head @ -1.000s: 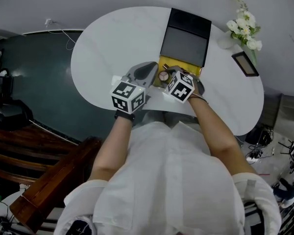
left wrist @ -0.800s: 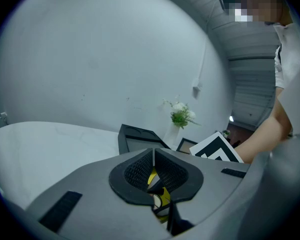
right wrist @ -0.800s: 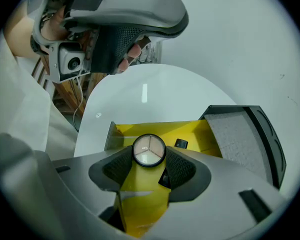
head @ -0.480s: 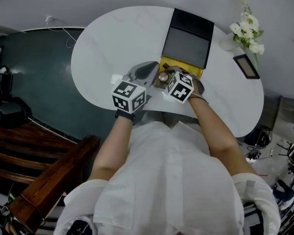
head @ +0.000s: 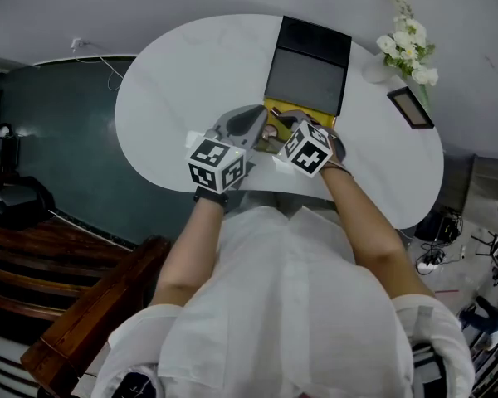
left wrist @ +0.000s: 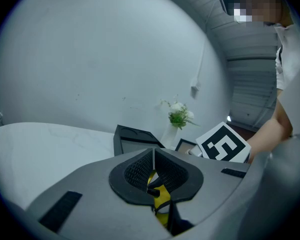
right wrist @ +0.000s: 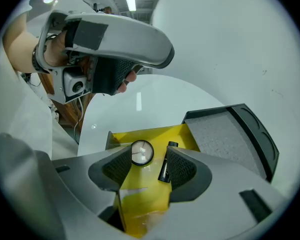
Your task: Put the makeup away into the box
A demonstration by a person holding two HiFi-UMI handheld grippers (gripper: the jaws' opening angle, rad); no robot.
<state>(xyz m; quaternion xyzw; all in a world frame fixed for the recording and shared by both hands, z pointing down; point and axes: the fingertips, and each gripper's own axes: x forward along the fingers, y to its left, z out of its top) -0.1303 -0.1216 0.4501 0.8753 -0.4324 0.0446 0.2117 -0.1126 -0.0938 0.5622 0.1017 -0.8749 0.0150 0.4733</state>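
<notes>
We read this as the drop-off step. The right gripper [right wrist: 150,159] hangs over the open box [right wrist: 142,199] w/ its jaws apart, clamping nothing. Just beyond the tips a round compact [right wrist: 141,152] lies on the box's yellow floor, towards its far wall. A slim black tube [right wrist: 164,168] lies just beside it, along the inner face of the right-hand jaw. We can't tell whether the tube touches the pad. Both items look to be inside the box, so that part seems done.

The left gripper [left wrist: 153,156] hovers at the box's left side, jaws closed tip to tip w/ nothing btw them. Only the yellow of the box shows through the gap lower down.

The box sits by the near edge of the white table [head: 170,81], approx. mid-length, its black lid [head: 307,65] lying open towards the far edge. Flowers [head: 407,44] & a small frame [head: 408,106] stand at the far-right end, well apart from the work.

Next, we reckon: lift the right gripper straight up so the open jaws clear the tube w/o dragging it. Then check for makeup left out, since the grippers hide the strip of table in front of the box. After that, go for the lid, which prob. needs one gripper on the lid's far edge & the other steadying the box.
</notes>
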